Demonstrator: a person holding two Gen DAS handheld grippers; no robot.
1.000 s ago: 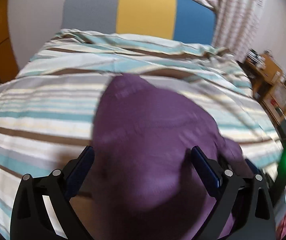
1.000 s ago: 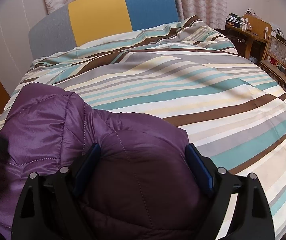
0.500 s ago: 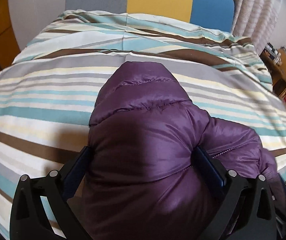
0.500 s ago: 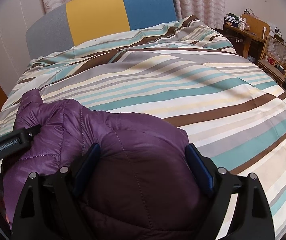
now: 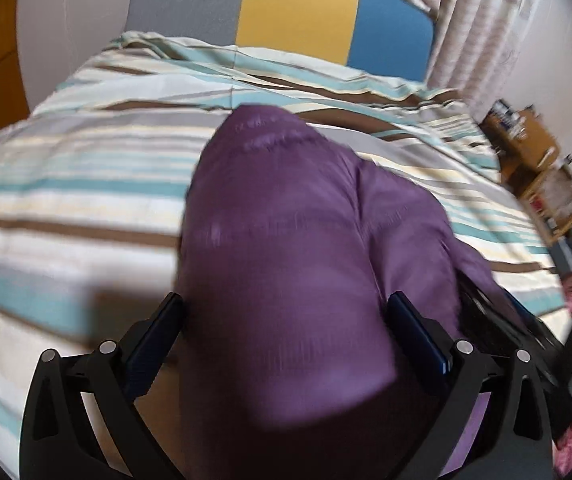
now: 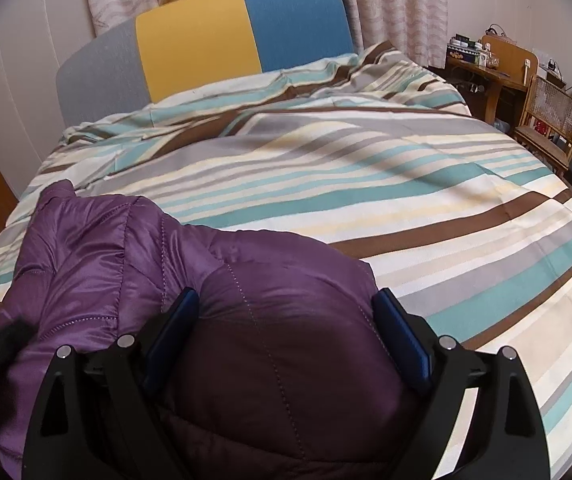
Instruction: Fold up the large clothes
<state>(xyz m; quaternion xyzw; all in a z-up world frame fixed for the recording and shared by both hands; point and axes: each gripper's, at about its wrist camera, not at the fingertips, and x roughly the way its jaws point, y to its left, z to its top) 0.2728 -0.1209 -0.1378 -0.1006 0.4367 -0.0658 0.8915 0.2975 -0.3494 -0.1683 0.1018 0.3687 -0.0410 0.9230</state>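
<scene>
**One purple jacket on the bed, both grippers clamped on it**

One purple quilted jacket (image 6: 133, 264) lies bunched on the near part of one bed, resting on a striped duvet (image 6: 386, 184) in teal, brown, grey and cream. Its bulk sits toward the left side of the bed as seen from the right wrist.

Right gripper (image 6: 286, 332): its two blue pads stand wide, with a thick fold of the jacket filling the whole gap and bulging between them; the pads press on the fabric from both sides. It is grasping the jacket.

Left gripper (image 5: 286, 332): the view is blurred. Two blue pads stand wide apart, a mound of the jacket packed between them and touching both. It too is grasping the jacket.

One headboard (image 6: 205, 52) in three panels, grey, yellow and blue, stands at the far end of the bed. Curtains (image 6: 390, 4) hang behind it. One wooden desk (image 6: 498, 68) and one cane-backed chair (image 6: 554, 116) stand beside the bed at the right
</scene>
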